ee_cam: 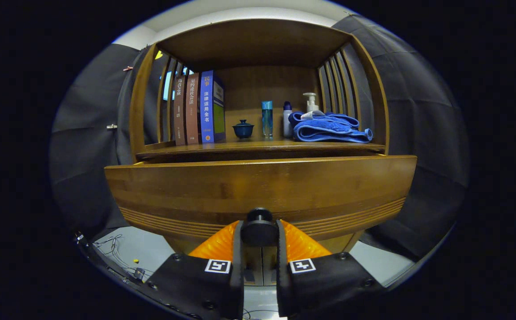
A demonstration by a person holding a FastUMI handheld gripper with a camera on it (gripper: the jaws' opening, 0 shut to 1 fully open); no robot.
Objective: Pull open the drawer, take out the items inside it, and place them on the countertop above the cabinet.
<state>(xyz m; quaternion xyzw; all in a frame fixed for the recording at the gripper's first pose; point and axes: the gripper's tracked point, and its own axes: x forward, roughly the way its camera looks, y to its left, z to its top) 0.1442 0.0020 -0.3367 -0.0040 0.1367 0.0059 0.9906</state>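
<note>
Gripper view, lower centre: gripper pinched the drawer knob, drawer partly out, items not yet removed.

My gripper clamps the knob on the drawer. Above, on the countertop: books left, towel right, cup between.

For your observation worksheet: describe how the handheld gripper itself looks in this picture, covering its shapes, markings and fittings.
The gripper has two narrow upright fingers backed by ribbed, wedge-shaped parts. Below them sit two broad black blocks, each carrying a small square black-and-white tag near its inner top corner, with round screws along their edges.
</note>
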